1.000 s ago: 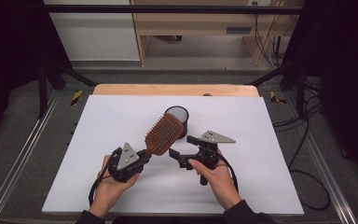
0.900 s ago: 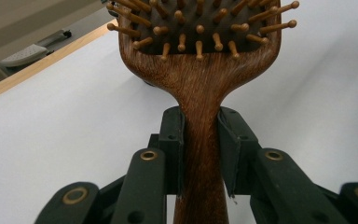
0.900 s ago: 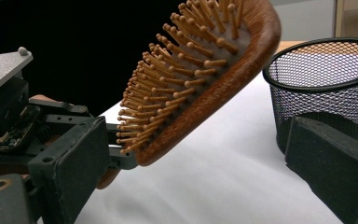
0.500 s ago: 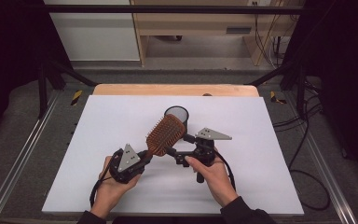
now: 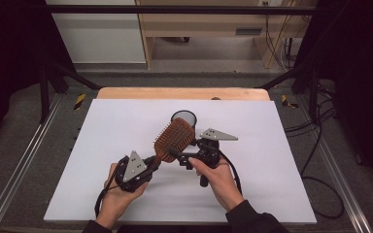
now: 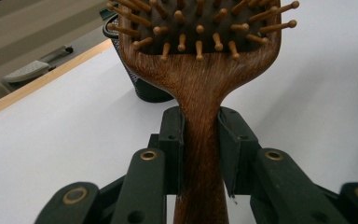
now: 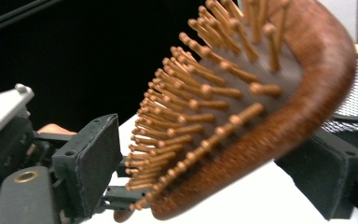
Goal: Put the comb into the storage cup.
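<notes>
Clamping the handle of the wooden hairbrush [image 5: 174,140], the left tongs [image 5: 151,165] hold it tilted above the white table [image 5: 272,194], in front of the black mesh cup [image 5: 184,118]. The right tongs [image 5: 176,154] have closed in since a second ago and now stand released, jaws straddling the brush head.

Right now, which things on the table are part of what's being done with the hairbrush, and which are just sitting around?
In hand:
wooden hairbrush, handle clamped in the left gripper
right gripper, jaws open either side of the brush head
black mesh cup, right behind the brush

Lying about:
yellow-and-black pieces beside the table
cables on the floor at right
</notes>
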{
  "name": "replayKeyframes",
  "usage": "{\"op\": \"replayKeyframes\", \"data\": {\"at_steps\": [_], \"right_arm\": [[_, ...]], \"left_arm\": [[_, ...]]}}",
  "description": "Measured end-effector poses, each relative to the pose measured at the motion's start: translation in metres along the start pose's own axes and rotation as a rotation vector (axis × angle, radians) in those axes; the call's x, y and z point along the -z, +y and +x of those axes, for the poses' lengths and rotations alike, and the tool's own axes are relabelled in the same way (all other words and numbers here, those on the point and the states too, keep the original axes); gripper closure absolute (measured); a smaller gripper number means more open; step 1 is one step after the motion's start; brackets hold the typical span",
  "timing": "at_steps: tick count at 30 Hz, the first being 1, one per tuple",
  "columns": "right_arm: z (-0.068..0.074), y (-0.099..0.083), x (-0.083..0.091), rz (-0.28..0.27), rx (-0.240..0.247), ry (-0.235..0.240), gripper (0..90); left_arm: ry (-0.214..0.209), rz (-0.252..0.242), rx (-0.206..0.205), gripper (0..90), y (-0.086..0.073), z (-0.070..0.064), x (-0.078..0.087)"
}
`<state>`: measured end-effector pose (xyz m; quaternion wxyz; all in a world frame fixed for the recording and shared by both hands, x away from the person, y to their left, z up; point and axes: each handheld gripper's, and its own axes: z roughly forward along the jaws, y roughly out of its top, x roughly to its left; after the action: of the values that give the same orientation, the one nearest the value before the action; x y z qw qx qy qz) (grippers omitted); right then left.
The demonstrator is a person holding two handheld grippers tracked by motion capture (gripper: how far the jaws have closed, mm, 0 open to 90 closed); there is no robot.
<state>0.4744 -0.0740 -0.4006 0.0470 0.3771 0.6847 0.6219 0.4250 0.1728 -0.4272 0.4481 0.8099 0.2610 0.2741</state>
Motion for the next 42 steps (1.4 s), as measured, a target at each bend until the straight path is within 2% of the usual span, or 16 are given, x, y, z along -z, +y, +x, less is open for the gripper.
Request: {"op": "replayKeyframes", "data": {"at_steps": [4, 10, 22, 34, 42], "right_arm": [[0.0021, 0.0043, -0.0017, -0.006, -0.005, 0.012, 20.3], [0.0008, 0.0083, -0.0032, -0.017, -0.039, 0.037, 25.6], [-0.0007, 0.0088, -0.003, -0.018, -0.053, 0.047, 31.6], [-0.001, 0.0093, -0.0042, -0.039, -0.081, 0.058, 38.4], [0.0025, 0.0095, -0.0069, -0.046, -0.1, 0.062, 47.1]], "left_arm": [[-0.002, -0.01, 0.005, 72.4, 0.0006, 0.0003, 0.001], [0.002, -0.022, 0.009, 72.3, 0.0012, -0.0001, 0.002], [-0.002, -0.028, 0.009, 72.4, 0.0023, -0.0018, 0.0015], [-0.019, -0.046, 0.047, 72.4, -0.0008, 0.0008, -0.0008], [-0.016, -0.04, 0.067, 72.5, -0.0041, 0.0019, -0.0036]]}}
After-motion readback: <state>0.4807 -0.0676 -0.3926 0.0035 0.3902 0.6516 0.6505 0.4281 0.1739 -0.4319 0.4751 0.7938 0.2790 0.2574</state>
